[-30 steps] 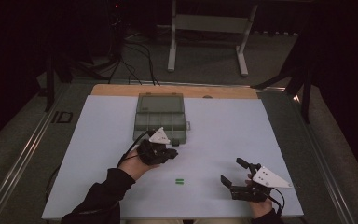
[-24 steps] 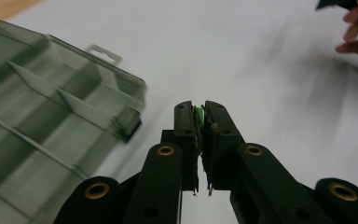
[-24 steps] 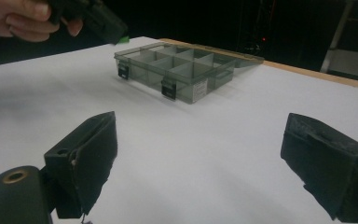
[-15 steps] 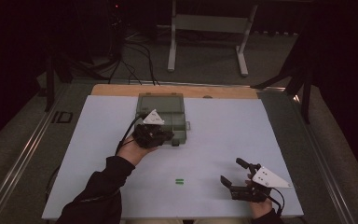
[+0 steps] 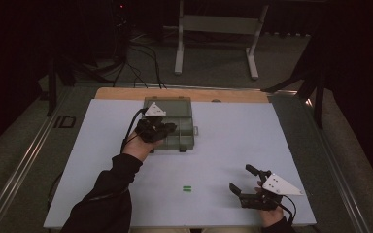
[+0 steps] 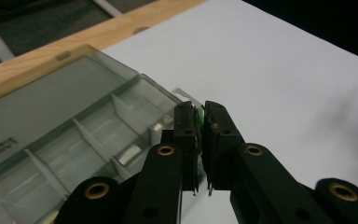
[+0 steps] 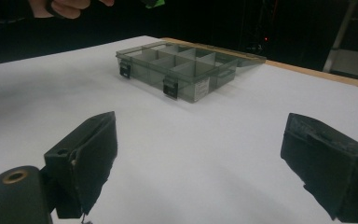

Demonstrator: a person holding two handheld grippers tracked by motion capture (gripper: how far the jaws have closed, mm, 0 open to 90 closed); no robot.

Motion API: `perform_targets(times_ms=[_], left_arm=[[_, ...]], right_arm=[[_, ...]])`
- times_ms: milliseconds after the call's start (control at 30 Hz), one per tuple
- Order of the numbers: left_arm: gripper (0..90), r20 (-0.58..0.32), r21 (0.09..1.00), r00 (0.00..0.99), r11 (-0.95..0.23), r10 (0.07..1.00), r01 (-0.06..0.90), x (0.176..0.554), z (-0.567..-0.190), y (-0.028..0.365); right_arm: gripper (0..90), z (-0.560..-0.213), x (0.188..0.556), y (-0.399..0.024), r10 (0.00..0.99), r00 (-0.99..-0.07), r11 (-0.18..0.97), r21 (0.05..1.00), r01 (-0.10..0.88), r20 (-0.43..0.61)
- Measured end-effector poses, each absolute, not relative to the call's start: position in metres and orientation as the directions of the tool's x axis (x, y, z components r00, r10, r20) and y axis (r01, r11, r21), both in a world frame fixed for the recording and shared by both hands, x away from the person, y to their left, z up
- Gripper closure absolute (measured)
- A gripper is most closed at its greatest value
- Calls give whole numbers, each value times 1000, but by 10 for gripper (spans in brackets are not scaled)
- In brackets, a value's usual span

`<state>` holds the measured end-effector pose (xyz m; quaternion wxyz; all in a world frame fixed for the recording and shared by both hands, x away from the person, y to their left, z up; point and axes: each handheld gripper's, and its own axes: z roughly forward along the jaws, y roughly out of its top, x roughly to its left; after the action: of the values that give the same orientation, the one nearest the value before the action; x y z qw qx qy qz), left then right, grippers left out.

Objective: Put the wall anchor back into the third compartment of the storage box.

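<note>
One compartment box [image 5: 175, 127], two green pieces [image 5: 187, 189], two grippers [image 5: 156, 130].

The left gripper [image 5: 167, 128], mid-frame in the high view, is clamped; the right gripper [image 5: 243, 180], lower right, gapes wide.

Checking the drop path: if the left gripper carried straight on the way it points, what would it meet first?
Probably the compartment box: the left gripper, shut on a small green piece, points over its near-right corner. Depth is unclear; it might pass to the white table.

The compartment box [image 5: 175, 127] lies near the surface's [image 5: 291, 136] far edge; a small strip [image 5: 187, 189] lies near its front edge.
</note>
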<state>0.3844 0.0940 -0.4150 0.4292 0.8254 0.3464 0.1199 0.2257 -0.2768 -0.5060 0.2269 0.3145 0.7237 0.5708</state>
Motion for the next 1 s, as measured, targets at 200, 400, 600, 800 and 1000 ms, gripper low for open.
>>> perform_targets(times_ms=[200, 400, 600, 800, 1000], left_arm=[[832, -115, 803, 687, -340, 717, 489, 392, -418, 93], [831, -139, 794, 634, -297, 760, 530, 404, -429, 90], [830, -157, 782, 592, -266, 791, 563, 413, -440, 85], [830, -182, 775, 551, -225, 815, 590, 423, -449, 83], [830, -193, 752, 503, -202, 843, 628, 433, -464, 77]], right_arm=[[107, -506, 226, -277, 715, -699, 149, 969, 196, 32], [108, -505, 225, -277, 715, -699, 148, 969, 195, 32], [108, -505, 225, -277, 713, -701, 148, 970, 194, 32], [107, -505, 225, -277, 711, -703, 147, 970, 196, 34], [108, -505, 225, -278, 710, -703, 145, 969, 199, 38]])
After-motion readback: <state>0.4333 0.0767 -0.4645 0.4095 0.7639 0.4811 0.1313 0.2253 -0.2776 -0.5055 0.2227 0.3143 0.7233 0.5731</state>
